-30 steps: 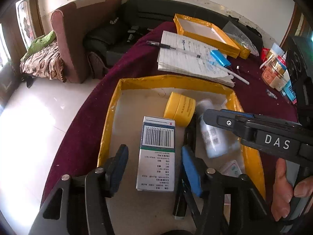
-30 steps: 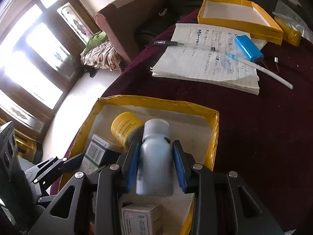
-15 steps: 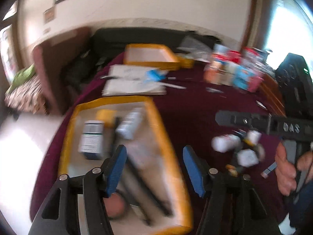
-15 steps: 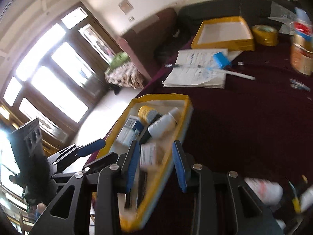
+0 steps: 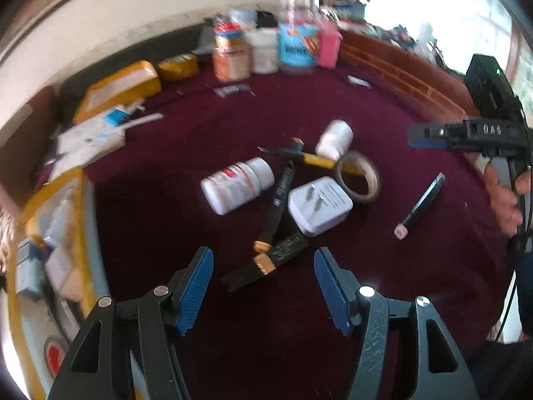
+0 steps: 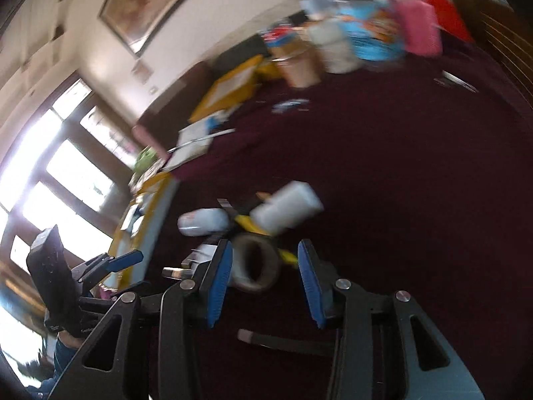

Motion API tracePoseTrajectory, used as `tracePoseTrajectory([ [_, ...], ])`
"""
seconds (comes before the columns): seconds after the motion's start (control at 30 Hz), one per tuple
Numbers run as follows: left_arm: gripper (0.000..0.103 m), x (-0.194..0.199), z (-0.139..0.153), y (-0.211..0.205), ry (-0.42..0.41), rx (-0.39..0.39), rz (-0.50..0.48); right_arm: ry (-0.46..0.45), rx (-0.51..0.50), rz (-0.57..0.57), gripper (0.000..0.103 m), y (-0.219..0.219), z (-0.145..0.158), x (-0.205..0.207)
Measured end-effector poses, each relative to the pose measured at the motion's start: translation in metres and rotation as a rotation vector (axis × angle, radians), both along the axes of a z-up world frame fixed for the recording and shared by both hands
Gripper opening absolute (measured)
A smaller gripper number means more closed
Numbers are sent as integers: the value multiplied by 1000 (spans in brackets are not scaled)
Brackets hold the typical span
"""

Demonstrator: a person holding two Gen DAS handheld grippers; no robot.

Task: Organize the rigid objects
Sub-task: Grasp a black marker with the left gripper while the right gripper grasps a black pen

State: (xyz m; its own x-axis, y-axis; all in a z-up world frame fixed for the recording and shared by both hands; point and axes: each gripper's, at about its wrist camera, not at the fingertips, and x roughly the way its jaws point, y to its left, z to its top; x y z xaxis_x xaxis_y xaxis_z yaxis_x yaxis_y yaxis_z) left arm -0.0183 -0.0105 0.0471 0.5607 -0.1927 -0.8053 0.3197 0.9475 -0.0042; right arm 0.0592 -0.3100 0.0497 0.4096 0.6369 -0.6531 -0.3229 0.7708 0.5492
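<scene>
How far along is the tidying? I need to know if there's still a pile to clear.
Done: the yellow tray already holds boxes and a bottle. In hand: nothing; the left gripper and right gripper are open, jaws just widening. Left on the cloth: two white bottles, white plug adapter, tape roll, pens.

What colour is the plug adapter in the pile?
White, with metal prongs; plug adapter shows best in the left wrist view.

Maroon-clothed table (image 5: 186, 133) with white bottles (image 5: 238, 185), plug adapter (image 5: 319, 205), tape roll (image 5: 358, 178).
</scene>
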Motion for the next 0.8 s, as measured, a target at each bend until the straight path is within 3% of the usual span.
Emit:
tracePoseTrajectory([
  [0.13, 66, 11, -16, -8, 32, 63, -40, 20, 2, -22, 40, -15, -12, 6],
  [0.23, 66, 17, -25, -9, 43, 58, -26, 35, -30, -17, 40, -14, -22, 14],
  [0.3, 55, 14, -30, -11, 45, 48, -22, 50, -41, -11, 40, -17, -29, 14],
  [0.37, 31, 9, -33, -17, 41, 68, -24, 83, -43, 4, 40, -18, -35, 14],
  [0.43, 20, 1, -32, -24, 44, 70, -28, 108, -43, 24, 40, -19, -38, 11],
  [0.63, 20, -15, -32, -26, 56, 18, 22, 141, -40, 181, 44, -9, -38, -25],
  [0.8, 20, -11, -32, -25, 69, 0, 37, 61, -205, 418, 45, 29, -28, -70],
])
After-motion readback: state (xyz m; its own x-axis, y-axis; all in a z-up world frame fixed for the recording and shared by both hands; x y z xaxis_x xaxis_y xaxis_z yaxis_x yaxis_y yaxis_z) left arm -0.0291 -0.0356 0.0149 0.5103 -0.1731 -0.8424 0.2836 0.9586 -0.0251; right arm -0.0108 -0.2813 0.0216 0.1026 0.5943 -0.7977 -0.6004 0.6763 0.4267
